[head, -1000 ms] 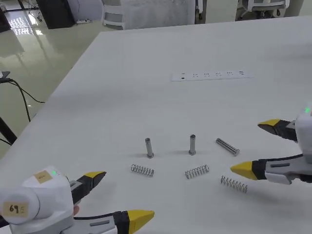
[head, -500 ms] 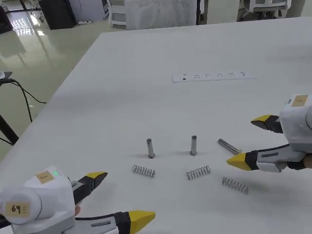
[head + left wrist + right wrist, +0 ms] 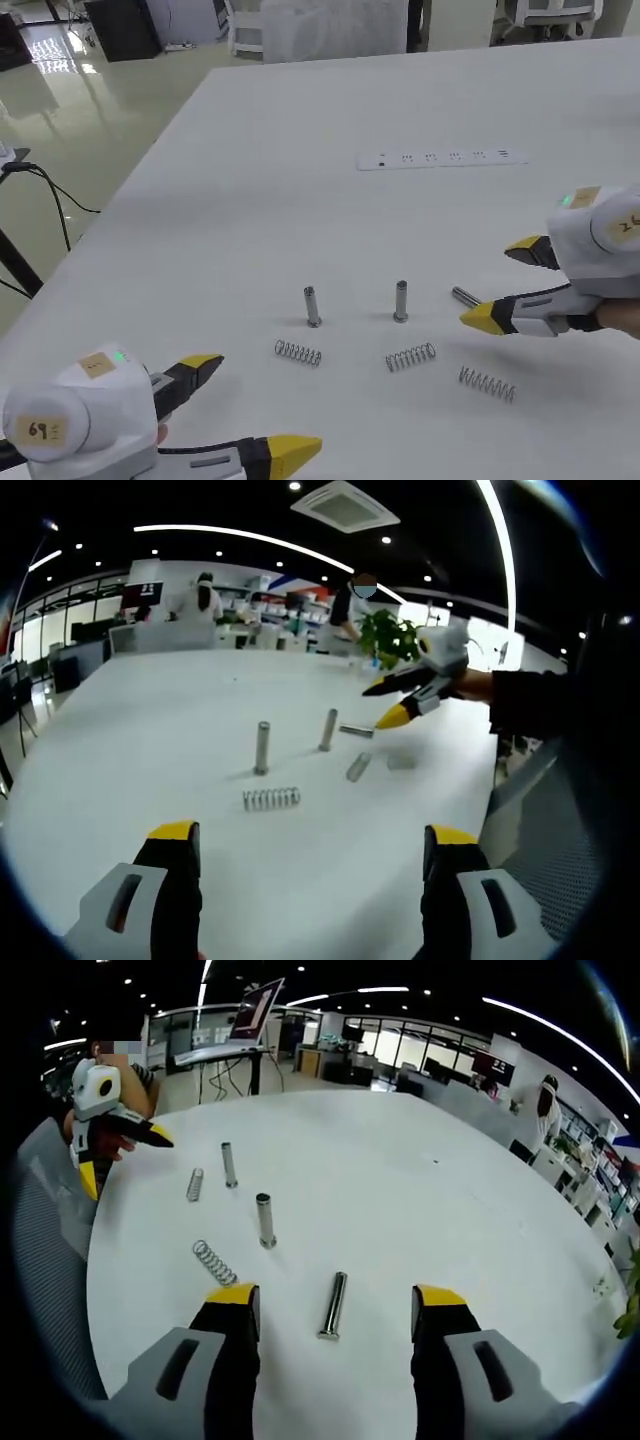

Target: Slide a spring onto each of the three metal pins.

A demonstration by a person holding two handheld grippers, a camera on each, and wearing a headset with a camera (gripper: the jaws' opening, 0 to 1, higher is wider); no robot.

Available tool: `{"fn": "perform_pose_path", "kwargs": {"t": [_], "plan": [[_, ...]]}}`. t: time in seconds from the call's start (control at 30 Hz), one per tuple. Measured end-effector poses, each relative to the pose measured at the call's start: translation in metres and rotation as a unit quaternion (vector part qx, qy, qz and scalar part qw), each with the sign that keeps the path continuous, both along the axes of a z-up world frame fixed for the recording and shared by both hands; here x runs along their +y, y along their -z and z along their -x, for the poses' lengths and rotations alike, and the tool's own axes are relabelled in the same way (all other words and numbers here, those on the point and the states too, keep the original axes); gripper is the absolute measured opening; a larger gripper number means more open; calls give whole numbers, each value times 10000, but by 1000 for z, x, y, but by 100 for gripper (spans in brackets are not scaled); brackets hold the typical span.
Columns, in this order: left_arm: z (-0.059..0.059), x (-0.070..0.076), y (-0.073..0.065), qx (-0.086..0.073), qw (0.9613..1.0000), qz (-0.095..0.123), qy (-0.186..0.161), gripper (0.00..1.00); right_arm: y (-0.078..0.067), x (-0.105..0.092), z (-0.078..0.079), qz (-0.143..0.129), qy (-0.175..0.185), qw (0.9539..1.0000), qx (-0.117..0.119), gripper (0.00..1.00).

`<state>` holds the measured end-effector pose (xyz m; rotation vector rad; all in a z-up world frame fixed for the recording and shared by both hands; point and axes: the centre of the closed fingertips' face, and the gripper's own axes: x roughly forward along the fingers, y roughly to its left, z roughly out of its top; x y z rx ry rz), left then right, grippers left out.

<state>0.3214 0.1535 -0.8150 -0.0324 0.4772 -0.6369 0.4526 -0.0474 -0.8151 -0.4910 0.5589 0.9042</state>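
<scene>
Two metal pins stand upright on the white table (image 3: 300, 200), one on the left (image 3: 312, 306) and one in the middle (image 3: 401, 300). A third pin (image 3: 464, 296) lies flat to their right. Three springs lie in front of them: left (image 3: 298, 353), middle (image 3: 410, 357) and right (image 3: 487, 384). My right gripper (image 3: 500, 283) is open and straddles the lying pin (image 3: 333, 1305), whose length sits between the yellow tips. The left gripper (image 3: 250, 405) hangs open near the front edge, well short of the left spring (image 3: 271, 798).
A white power strip (image 3: 442, 159) is set flat into the table further back. The table's left edge drops to a glossy floor with a cable (image 3: 50, 200). Office chairs stand beyond the far edge.
My right gripper has moved left and closer to the lying pin, its lower tip now beside it. The left gripper has stayed put.
</scene>
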Motion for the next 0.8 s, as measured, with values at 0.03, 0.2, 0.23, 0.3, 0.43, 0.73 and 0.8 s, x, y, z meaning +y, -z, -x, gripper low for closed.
{"fn": "perform_pose_path", "kwargs": {"t": [0.03,0.2,0.23,0.3,0.43,0.73,0.8], "plan": [[0,0,0,1,10000,0,2,89,1,0,0,30,-5,10000,18,59],[0,-1,0,-3,10000,4,2,89,1,6,-7,72,-9,10000,53,56],[0,0,0,-4,10000,5,1,89,1,7,-8,89,-17,9999,57,56],[0,-1,-1,-7,10000,10,2,89,3,9,-10,149,-44,9999,73,55],[0,0,-1,-16,10000,23,-4,89,4,12,-12,218,-59,9997,106,52],[0,0,-2,-31,10000,26,-1,89,13,14,-12,332,-44,9991,258,47],[0,0,-2,-36,10000,32,5,89,15,14,-12,361,-35,9989,287,47]]}}
